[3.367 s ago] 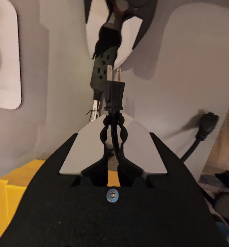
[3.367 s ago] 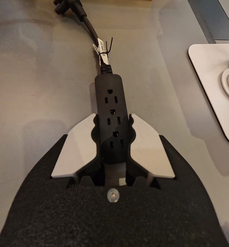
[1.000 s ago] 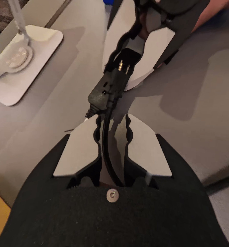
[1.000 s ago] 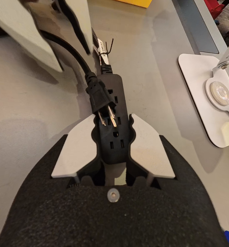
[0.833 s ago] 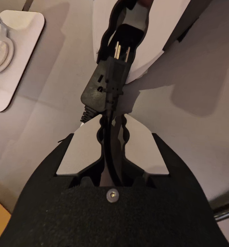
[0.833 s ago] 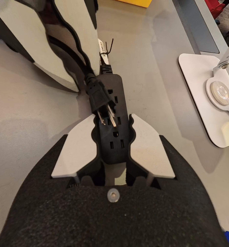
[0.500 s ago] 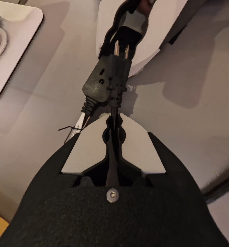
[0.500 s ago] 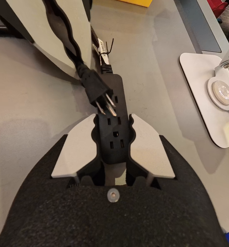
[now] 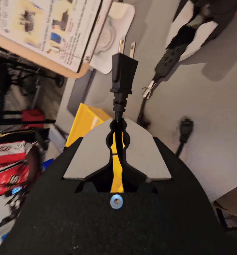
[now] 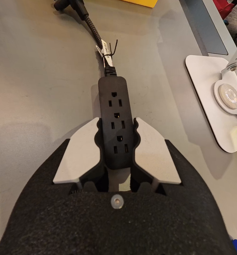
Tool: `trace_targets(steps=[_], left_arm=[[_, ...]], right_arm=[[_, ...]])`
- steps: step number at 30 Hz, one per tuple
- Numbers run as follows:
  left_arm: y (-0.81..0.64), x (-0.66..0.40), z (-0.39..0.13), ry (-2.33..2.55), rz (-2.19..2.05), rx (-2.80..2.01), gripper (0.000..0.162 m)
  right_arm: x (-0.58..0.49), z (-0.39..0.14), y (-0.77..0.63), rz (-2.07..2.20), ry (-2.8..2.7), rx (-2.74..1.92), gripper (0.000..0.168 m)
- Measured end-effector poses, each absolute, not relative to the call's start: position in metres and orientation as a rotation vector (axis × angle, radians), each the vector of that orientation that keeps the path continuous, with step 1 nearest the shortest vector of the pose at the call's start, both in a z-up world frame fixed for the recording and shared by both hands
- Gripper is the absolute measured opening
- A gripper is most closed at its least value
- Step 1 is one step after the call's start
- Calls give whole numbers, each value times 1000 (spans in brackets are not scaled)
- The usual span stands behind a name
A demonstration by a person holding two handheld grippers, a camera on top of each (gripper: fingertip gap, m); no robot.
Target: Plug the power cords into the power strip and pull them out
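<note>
Now L gripper (image 9: 117, 122) pinches plug cord (image 9: 117, 114); R gripper (image 10: 116, 121) clamps power strip (image 10: 115, 117); background blurred.

power strip (image 10: 115, 124): black, three empty outlets, flat on grey table, braided cable leading away | power cord plug (image 9: 123, 71): black, unplugged, prongs pointing up, well apart from strip
</note>
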State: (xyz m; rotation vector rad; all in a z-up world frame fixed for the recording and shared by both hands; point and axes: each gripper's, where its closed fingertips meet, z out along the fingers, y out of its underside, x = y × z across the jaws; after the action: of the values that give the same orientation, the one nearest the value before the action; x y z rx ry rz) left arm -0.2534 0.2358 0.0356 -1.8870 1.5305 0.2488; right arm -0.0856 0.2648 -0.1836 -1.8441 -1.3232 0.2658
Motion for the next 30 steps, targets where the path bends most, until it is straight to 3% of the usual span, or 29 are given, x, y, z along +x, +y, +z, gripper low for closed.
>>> trace_targets(steps=[1, 5, 9, 13, 18, 22, 25, 30], left_arm=[[235, -259, 39, 1520, 309, -1900, 8], [220, -270, 5, 1593, 440, -2017, 8], [199, -257, -16, 1653, 254, -2131, 8], [207, -291, -2, 1635, 444, -2190, 8], [197, -299, 37, 1626, 394, -2209, 8], [185, -317, 59, 1823, 716, -2186, 8], [174, -315, 36, 2044, 840, -2188, 8], [173, -280, -46, 2278, 837, -2154, 9]], right_arm=[[-86, -184, 265, 266, -1323, -1844, 44], [-86, -184, 265, 267, -1323, -1845, 44], [-86, -184, 265, 265, -1323, -1844, 44], [-86, -184, 265, 268, -1323, -1845, 44], [-86, -184, 265, 271, -1322, -1848, 44], [-86, -184, 265, 269, -1323, -1846, 44], [-85, -184, 265, 272, -1322, -1848, 44], [-85, -184, 265, 267, -1323, -1845, 44]])
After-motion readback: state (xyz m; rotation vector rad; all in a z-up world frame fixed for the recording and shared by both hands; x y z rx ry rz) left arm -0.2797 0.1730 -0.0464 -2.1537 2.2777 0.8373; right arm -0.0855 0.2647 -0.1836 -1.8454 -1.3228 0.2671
